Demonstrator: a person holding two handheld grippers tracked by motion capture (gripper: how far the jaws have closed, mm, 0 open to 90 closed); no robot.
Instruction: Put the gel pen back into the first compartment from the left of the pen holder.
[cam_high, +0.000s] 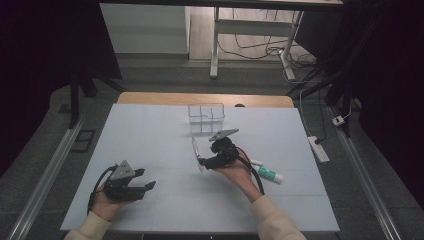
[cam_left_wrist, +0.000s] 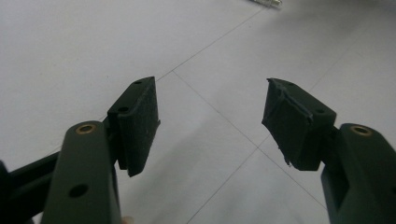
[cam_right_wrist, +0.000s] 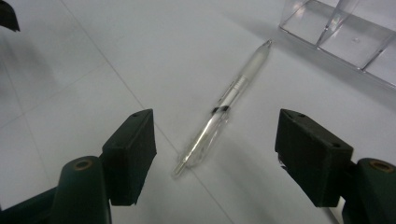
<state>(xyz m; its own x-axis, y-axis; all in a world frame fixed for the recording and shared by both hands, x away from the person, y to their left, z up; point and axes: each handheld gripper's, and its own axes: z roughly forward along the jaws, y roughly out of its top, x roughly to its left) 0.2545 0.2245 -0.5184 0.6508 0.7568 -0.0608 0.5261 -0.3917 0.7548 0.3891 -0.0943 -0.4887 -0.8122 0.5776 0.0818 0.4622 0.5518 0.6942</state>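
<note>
The right tool (cam_right_wrist: 215, 154) hangs wide open over a clear pen (cam_right_wrist: 224, 105) lying flat on the white surface (cam_high: 150, 135), touching nothing. The left tool (cam_left_wrist: 210, 121), well apart from the pen, is also wide open and empty. A clear divided box (cam_high: 206, 117) stands beyond the pen; a green-and-white tube (cam_high: 270, 174) lies near the right hand (cam_high: 240, 175).

No words, brands or numbers can be read anywhere. The tube (cam_high: 270, 174) at about four o'clock on the table (cam_high: 150, 135) carries a green-and-white label — too small and blurred to make out. The clear pen (cam_right_wrist: 224, 105) bears a dark band — no lettering legible.
</note>
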